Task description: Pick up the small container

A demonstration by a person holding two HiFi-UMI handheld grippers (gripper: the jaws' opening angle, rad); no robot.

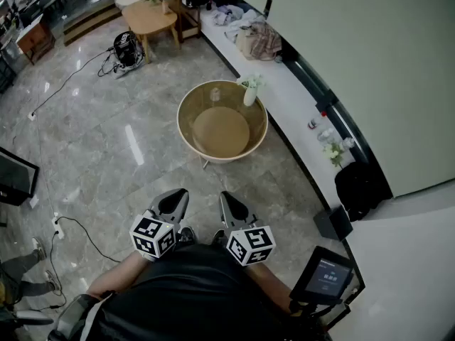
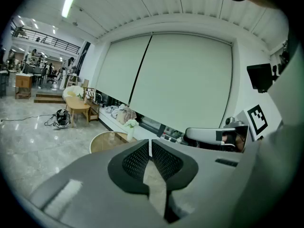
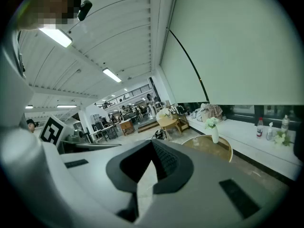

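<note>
The small container (image 1: pixel 215 94) is a clear, pale little thing that stands upright near the far edge of the tan tabletop of the round table (image 1: pixel 186 137). It is too small to make out its shape further. Just to its right, at the far right edge of the same tabletop, stands a white vase (image 1: pixel 249 94) holding pale flowers. The two are close but apart.

Both grippers are well apart from the table, on its near side. They are held side by side close before the person's body, above the grey marble floor (image 1: pixel 106 141). The left gripper (image 1: pixel 178 195) has its jaws pressed together with nothing between them. The right gripper (image 1: pixel 225 197) also has its tips meeting and holds nothing. Both point toward the table, tipped slightly downward.

To the right of the table a white ledge (image 1: pixel 284 84) runs along the window wall. On it are a heap of bags (image 1: pixel 259 41) at the far end, a small bottle (image 1: pixel 313 123), and a sprig of flowers (image 1: pixel 334 151). A black rounded object (image 1: pixel 359 187) stands at the near end of the ledge. A small screen (image 1: pixel 325 275) stands at the person's right. Far off on the floor stands a wooden side table (image 1: pixel 149 20).
</note>
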